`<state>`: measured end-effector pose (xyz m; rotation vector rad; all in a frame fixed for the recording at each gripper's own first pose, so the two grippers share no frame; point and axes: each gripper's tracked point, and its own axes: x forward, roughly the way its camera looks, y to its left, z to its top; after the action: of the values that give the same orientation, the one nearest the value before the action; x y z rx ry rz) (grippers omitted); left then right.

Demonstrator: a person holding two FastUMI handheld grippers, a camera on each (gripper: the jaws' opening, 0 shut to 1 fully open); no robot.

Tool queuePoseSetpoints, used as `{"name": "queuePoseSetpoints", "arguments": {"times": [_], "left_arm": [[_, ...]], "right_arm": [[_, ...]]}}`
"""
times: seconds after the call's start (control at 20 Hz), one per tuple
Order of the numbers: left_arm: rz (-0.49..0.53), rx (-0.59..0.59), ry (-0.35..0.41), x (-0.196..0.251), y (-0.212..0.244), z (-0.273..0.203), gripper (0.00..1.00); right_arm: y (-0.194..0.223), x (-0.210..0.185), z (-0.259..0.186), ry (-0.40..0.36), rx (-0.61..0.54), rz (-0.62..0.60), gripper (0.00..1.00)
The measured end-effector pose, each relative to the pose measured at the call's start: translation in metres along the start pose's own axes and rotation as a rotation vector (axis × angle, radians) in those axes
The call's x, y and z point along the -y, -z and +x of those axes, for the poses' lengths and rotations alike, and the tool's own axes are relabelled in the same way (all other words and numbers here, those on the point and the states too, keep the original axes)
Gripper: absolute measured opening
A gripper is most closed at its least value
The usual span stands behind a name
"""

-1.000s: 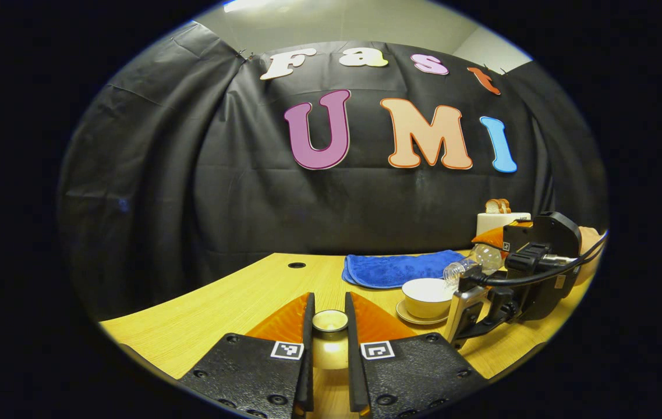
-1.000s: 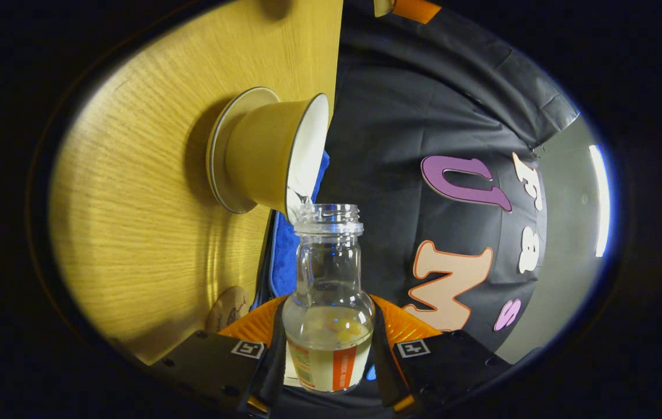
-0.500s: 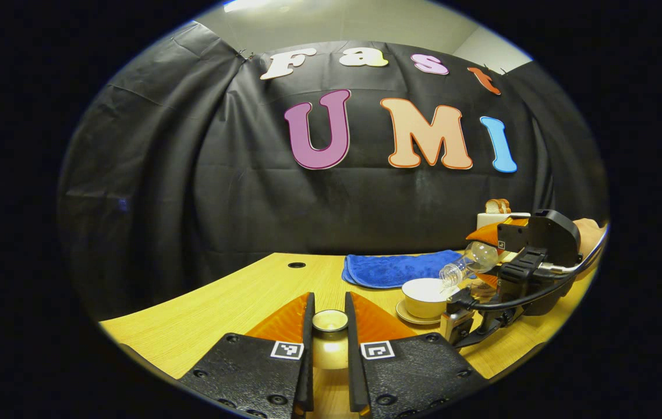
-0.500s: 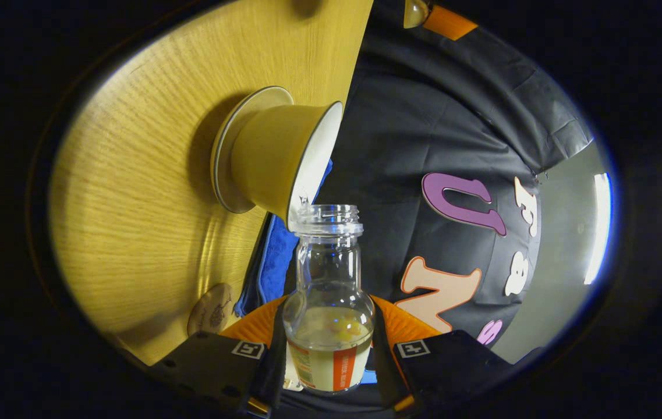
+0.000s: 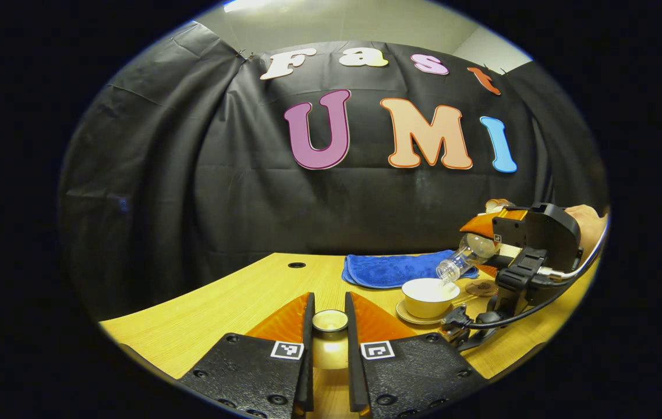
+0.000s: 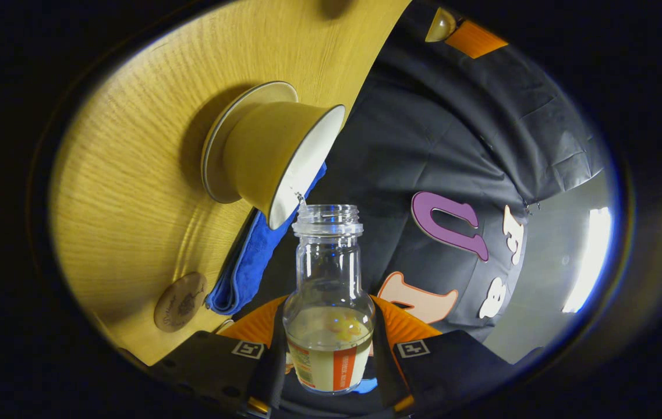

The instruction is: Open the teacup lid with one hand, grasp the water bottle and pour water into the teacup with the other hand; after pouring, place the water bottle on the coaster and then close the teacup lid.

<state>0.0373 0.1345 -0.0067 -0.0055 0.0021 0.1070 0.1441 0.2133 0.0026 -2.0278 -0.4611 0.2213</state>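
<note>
Tipping mouth-down toward the cup, the clear glass water bottle with an orange-striped label [image 6: 328,302] is clamped at its round body between both fingers of the right gripper [image 6: 329,349]; in the left gripper view that same bottle [image 5: 463,256] slants down from the right gripper [image 5: 491,247], its threaded neck just over the cup's right rim. Bottle is uncapped; neck looks see-through, and a cloudy, pale liquid with a yellowish glint sits in the bulb. A small glint shows between the bottle mouth and the cup rim in the right gripper view; cannot tell whether it is a stream or a drop. The cream-coloured, flared ceramic teacup [image 5: 427,296] stands open on its matching round saucer [image 5: 409,317] on the yellow wood-grain table [image 5: 220,302]; its interior looks white, and the fill level cannot be made out. The left gripper [image 5: 329,331] holds the small round cream teacup lid [image 5: 330,320] pinched between both fingers, low over the table, well left of the cup. A folded blue towel [image 5: 395,269] lies behind the cup. A round brown coaster [image 6: 180,301] lies bare on the table near the towel's edge, beside the saucer [image 6: 237,131].
</note>
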Motion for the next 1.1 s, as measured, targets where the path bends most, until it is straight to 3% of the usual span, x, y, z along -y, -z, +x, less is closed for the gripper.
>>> {"name": "queuePoseSetpoints", "arguments": {"times": [1.1], "left_arm": [[-0.001,0.0,0.002,0.0,0.0,-0.001,0.21]], "right_arm": [[-0.007,0.014,0.0,0.02,0.018,-0.024,0.67]]}}
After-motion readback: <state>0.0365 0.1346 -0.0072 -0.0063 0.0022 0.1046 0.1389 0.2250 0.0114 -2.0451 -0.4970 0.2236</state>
